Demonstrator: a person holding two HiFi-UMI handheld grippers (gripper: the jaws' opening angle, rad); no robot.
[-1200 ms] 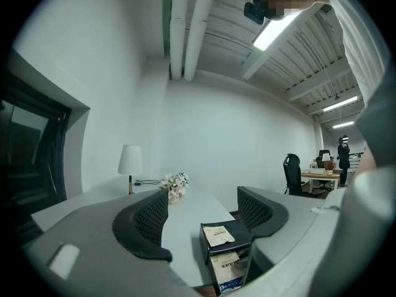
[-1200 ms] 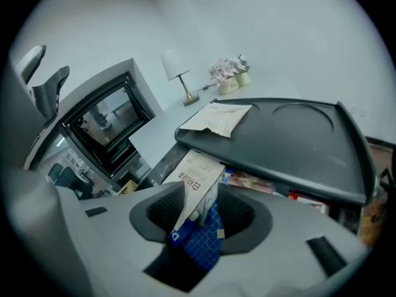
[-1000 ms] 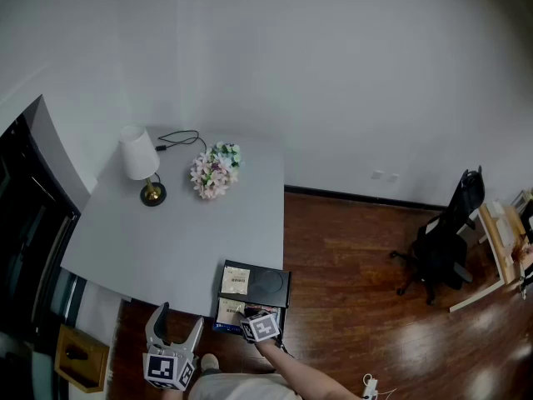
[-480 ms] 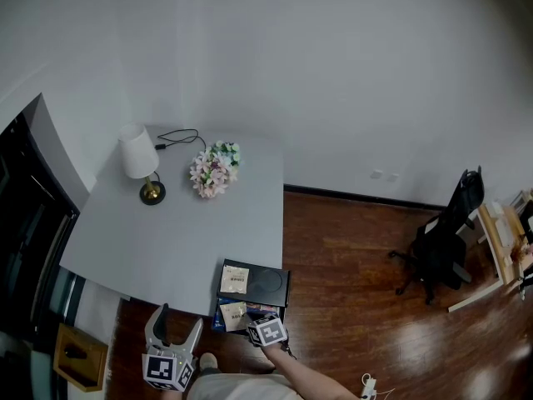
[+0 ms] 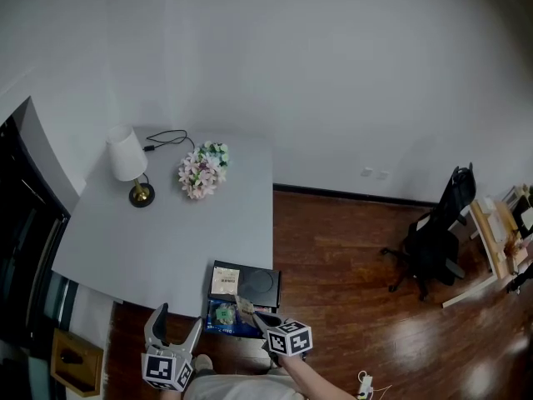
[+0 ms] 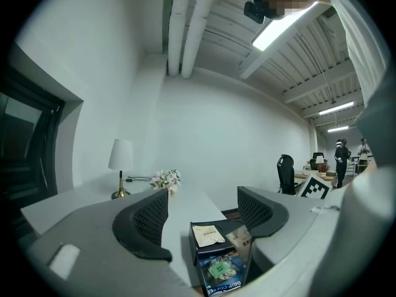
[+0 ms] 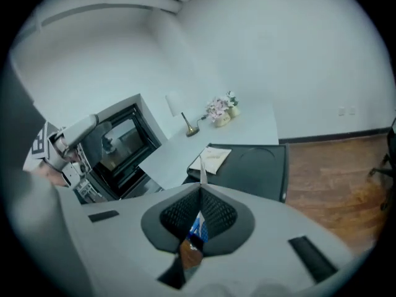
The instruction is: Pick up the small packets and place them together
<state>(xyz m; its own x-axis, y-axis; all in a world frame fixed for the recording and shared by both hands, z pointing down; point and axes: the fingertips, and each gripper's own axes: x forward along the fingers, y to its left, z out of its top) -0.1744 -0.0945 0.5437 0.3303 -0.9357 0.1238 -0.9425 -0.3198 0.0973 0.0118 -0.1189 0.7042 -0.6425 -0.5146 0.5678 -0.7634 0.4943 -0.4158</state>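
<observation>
My right gripper (image 5: 256, 316) is shut on a small beige packet (image 5: 246, 307) and holds it above a blue box (image 5: 218, 327). In the right gripper view that packet (image 7: 202, 177) shows edge-on, pinched between the closed jaws (image 7: 201, 192). A second beige packet (image 5: 225, 281) lies flat on a black tray (image 5: 265, 283) at the table's near right corner. A green packet (image 5: 224, 313) rests in the blue box. My left gripper (image 5: 173, 330) hangs open and holds nothing, left of the box; between its jaws I see the tray's packet (image 6: 208, 234) and the green one (image 6: 219, 270).
A grey table (image 5: 150, 240) carries a lamp (image 5: 129, 163), a flower bunch (image 5: 198, 170) and a black cable (image 5: 166, 138) at its far side. Dark cabinets (image 5: 25, 248) stand at the left. Wooden floor (image 5: 350, 265) and an office chair (image 5: 433, 248) lie to the right.
The right gripper has closed on a beige packet in the blue box and lifted it up and to the right. The green packet beneath is uncovered. The left gripper has stayed put.
</observation>
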